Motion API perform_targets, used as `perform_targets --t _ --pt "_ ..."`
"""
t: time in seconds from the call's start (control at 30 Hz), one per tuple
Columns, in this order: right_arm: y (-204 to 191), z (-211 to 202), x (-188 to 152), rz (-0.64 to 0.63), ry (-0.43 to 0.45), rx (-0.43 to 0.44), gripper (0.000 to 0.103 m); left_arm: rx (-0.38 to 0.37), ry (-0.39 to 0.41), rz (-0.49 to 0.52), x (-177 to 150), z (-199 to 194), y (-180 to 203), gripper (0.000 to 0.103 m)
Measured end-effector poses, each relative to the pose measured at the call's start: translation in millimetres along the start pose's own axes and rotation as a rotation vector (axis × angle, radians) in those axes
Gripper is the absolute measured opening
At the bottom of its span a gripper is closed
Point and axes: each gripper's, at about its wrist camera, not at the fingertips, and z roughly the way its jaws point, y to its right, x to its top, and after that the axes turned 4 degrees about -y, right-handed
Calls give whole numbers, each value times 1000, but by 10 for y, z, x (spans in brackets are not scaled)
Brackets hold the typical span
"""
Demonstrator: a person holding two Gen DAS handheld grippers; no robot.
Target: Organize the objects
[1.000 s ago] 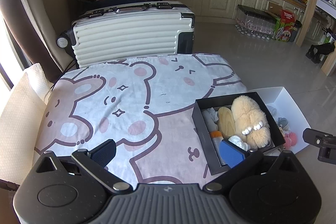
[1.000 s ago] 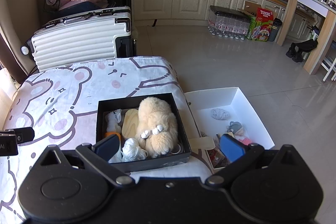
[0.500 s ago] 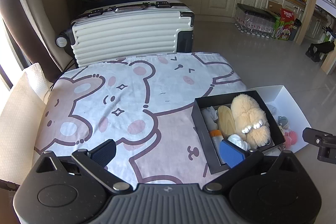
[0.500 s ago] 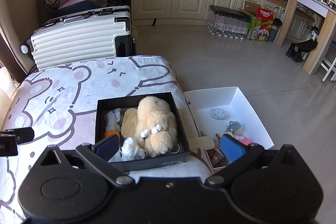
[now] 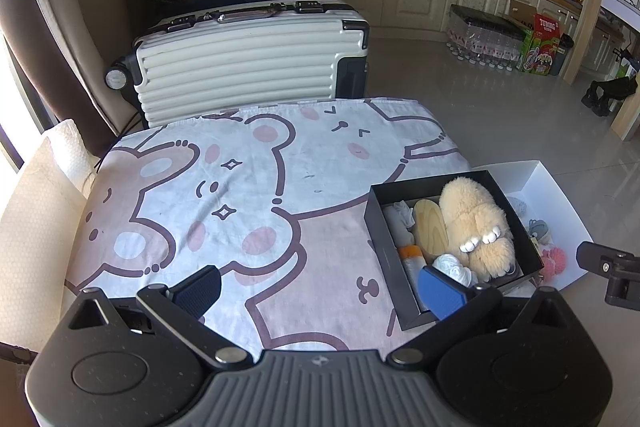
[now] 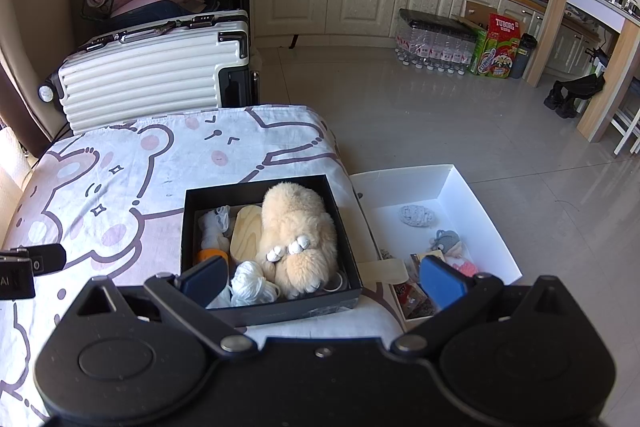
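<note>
A table covered with a cartoon-bear cloth [image 5: 248,195] fills most of both views. Beyond its far edge a ribbed white suitcase [image 5: 248,59] lies on its side on the floor, close against the table.

On the floor beside the table's right edge sits an open white box [image 6: 460,187]. It holds a grey knitted piece [image 6: 416,215] near its far wall, a small grey toy [image 6: 446,239] nearer the middle, a pink item [image 6: 466,267] and some printed packets [image 6: 412,297] at its near end.

A black box [image 6: 192,223] rests on the table at the near right corner, its right side along the table's right edge. Inside, a fluffy beige plush toy [image 6: 298,227] takes up the right half, lying lengthwise. To its left lies a pale wooden oval [image 6: 246,233], touching the plush. Further left are a white bundle of cloth [image 6: 214,227] and an orange-capped item [image 6: 210,254], with a ball of white string [image 6: 252,283] at the near wall.

The left gripper [image 5: 316,289] hangs over the near edge of the table with its fingers spread wide and nothing between them. The right gripper [image 6: 320,277] hangs over the near end of the black box, fingers likewise wide apart and empty, the left one above the box and the right one above the white box.
</note>
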Motion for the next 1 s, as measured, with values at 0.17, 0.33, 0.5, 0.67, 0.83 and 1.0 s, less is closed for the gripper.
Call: perform_targets --t 0.17,0.33,0.5,0.67,0.83,1.0 --pt "3 0 -6 -2 -2 0 103 -1 -1 0 -2 1 2 103" --pt "4 -3 -9 -4 -3 1 103 -2 -1 -1 0 0 -1 103" --pt "3 -4 -8 -5 -3 1 103 -1 -1 0 2 -1 -4 103" --pt "-2 -3 -3 -4 -3 0 103 -1 -2 0 -3 -4 2 103" --pt "1 -5 -3 -5 -4 0 103 -5 -3 0 -3 -1 0 103" --pt "-8 -6 -1 -6 -4 0 103 3 -5 4 -11 5 12 103"
